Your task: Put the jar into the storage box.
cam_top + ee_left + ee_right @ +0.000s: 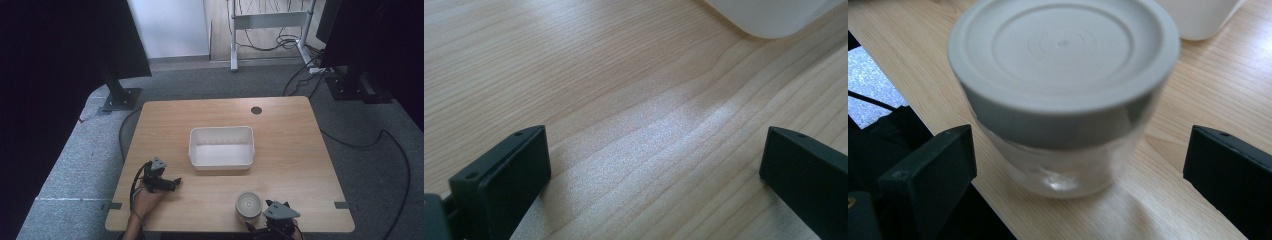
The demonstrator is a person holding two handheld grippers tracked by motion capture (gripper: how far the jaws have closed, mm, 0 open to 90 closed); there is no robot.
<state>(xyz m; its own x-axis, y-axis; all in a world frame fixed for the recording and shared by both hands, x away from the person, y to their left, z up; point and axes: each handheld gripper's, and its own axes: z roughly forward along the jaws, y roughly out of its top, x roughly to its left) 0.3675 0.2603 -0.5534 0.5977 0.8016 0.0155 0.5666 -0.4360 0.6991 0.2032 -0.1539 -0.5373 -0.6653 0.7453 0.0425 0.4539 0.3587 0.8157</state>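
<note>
Right gripper [1080, 165] spread wide, flanking jar [1063, 95] at table's [290, 165] near edge, untouched.
Left gripper [654, 170] also apart over bare wood near white bin [221, 147]. Likely risks: off-centre closing tipping jar or nudging it off the edge.

- table [300, 150]: light wood-grain top, smooth, low satin sheen
- tub [221, 161]: white plastic, matt, smooth
- jar [1068, 165]: clear glossy body, glass or plastic – can't tell
- jar lid [1063, 55]: grey plastic, matt, moulded concentric rings
- left gripper [656, 165], right gripper [1080, 165]: jaws black plastic, matt
- floor [65, 165]: grey carpet, rough
</note>
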